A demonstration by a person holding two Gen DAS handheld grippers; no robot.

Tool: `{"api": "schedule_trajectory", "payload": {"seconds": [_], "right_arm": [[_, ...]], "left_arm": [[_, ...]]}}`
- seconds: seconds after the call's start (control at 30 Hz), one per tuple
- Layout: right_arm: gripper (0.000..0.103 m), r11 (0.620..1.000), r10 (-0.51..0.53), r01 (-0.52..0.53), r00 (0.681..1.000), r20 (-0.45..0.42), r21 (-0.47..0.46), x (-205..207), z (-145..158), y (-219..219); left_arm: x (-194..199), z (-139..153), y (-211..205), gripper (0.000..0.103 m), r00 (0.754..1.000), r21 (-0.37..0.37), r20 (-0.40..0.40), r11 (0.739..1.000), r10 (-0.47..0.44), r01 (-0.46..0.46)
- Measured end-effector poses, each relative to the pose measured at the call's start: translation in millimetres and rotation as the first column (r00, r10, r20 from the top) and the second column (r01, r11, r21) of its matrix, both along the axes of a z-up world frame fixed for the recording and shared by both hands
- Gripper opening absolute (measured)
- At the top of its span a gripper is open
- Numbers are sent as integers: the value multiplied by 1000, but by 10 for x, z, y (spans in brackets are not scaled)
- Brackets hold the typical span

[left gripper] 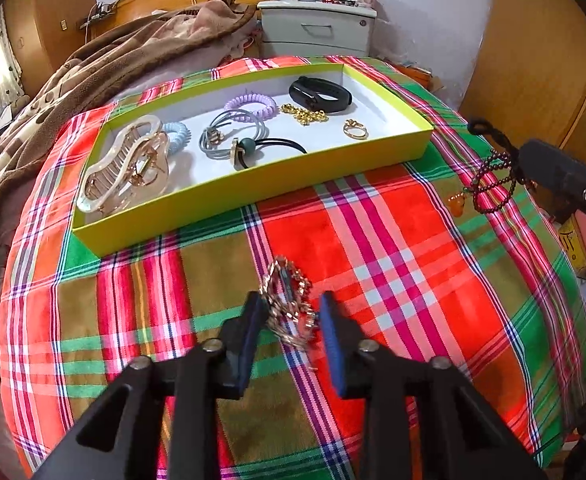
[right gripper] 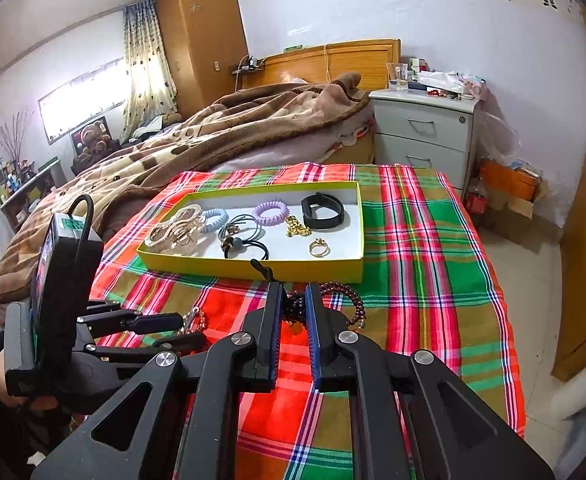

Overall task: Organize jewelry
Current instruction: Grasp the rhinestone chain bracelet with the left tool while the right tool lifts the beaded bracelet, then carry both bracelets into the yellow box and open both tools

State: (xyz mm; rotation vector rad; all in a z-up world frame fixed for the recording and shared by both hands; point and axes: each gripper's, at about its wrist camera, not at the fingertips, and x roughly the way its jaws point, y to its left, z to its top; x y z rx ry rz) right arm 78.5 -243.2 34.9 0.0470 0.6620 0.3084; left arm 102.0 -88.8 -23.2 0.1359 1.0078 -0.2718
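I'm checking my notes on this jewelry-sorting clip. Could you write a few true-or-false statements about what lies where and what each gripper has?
1. The black wristband lies inside the yellow-green box. True.
2. The right gripper is shut on the dark red bead bracelet. True.
3. The gold ring lies on the plaid cloth outside the box. False: it lies in the box, near its front right corner.
4. The left gripper is empty above bare cloth. False: a gold chain piece lies between its fingers.
5. The big clear hair claw sits at the box's left end. True.
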Motion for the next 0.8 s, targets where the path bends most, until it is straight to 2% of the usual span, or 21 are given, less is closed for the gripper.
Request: {"api": "schedule_trajectory", "payload": {"seconds": [0.43, 0.8], "right_arm": [[12, 1000, -1, 1, 1000, -1, 1, 20, -2, 6], [11, 1000, 0, 0, 1000, 11, 0, -6, 25, 27]], "left_arm": [[8, 17, 47, 28, 1000, -29, 2, 1000, 9, -9], [-8, 169, 153, 28, 1000, -73, 26, 997, 14, -12]]}}
